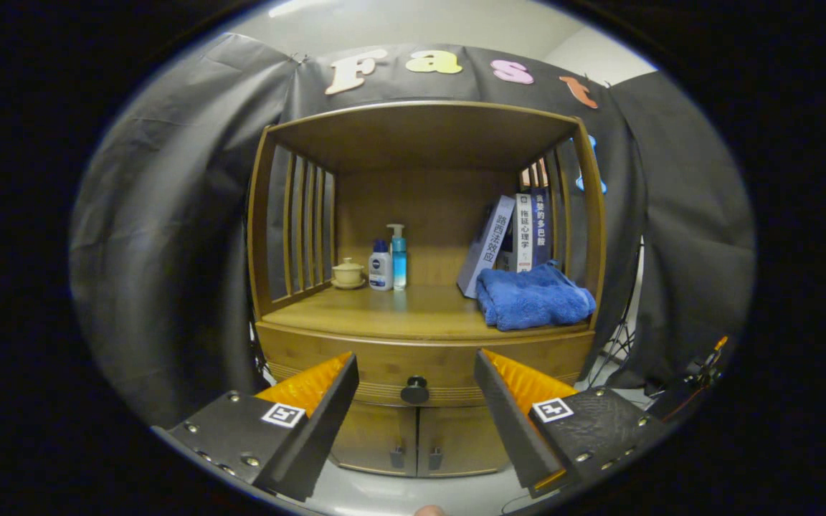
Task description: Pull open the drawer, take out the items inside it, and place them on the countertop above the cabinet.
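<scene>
Fingers [416, 423] spread wide apart and holding nothing, aimed at the front of a wooden cabinet [424, 287]. Between them and a little beyond, a dark round knob [415, 390] on the drawer [424, 362], which looks fully shut, so nothing of its contents can be told. Just above the drawer, the table [377, 312] of the cabinet, meant to receive the items: a small lidded cup [348, 273] at the back left, a white bottle [381, 266] and a pump bottle [399, 256] side by side near the middle, a folded blue towel [531, 295] on the right with leaning books [510, 236] behind it. Below the drawer, two small doors [416, 437] with their own handles. Probably the approach stage, pull not yet begun. Risks from here: closing off-centre and slipping from the small round knob; pulling at an angle and jamming the drawer; catching a door handle below instead. Later, little free room on the table apart from the front left, so could knock the bottles over when setting items down.
</scene>
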The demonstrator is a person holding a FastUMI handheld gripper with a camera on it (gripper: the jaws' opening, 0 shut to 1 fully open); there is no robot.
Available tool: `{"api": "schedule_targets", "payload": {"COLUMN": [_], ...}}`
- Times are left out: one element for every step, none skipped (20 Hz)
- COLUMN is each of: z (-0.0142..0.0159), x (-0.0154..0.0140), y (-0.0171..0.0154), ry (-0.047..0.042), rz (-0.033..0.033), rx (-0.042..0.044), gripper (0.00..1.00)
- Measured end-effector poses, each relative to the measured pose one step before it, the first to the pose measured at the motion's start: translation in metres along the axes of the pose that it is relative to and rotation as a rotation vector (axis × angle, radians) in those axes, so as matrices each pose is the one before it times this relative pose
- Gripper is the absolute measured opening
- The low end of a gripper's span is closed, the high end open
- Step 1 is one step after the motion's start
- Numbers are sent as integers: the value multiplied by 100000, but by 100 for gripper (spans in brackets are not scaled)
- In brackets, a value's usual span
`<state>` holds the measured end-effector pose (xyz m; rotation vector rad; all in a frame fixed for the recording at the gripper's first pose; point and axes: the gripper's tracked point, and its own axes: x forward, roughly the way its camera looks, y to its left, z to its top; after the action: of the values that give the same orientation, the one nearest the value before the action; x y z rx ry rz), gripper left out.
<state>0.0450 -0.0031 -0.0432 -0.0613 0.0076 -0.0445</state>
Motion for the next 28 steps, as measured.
{"api": "schedule_targets", "payload": {"z": [-680,-920,-791,-919,-1012,-800,-677,-715,-602,-835,-755,-839,-475,-396,-297,-212,34,42,148,-325,-420,-201,76,138,96,101,1085,-818], "x": [911,1033,1128,1260,1050,843,819,746,629,609,576,500,458,362,369,527,165,102,79,207,262,136,89,230,220,88,-1024,859], "y": [69,144,75,103,272,246,-104,-353,-83,30,110,230,174,42,120,197,-44,-161,102,216,163,-43,7,89,-22,-253,-1212,131], "ry": [38,772,324,907,1940,1366,824,927,679,1331,1652,1892,699,802,762,-470,-1015,-1197,-1010,630,1681,708,-185,-1039,-530,-1323,-1280,-1104], "rz": [-444,-179,-736,-10,395,599,-609,-956,-353,-262,179,392,118,310,172,492,-907,-472,570,78,-348,-743,57,87,9,-1680,-3673,-1544], "rx": [-691,-600,-427,-144,813,1371,1113,532,138,-173,-287,-222,632,1211,1539,1060,-185,-808,16,326,492,111,-1104,-210,-317,-1339,-3400,1280], "gripper": [99,100,99,99,99,100,100,100,100,100,100,100,100,100,100,100,92,83,75,67,67,67,68,68,68,68,68,60]}}
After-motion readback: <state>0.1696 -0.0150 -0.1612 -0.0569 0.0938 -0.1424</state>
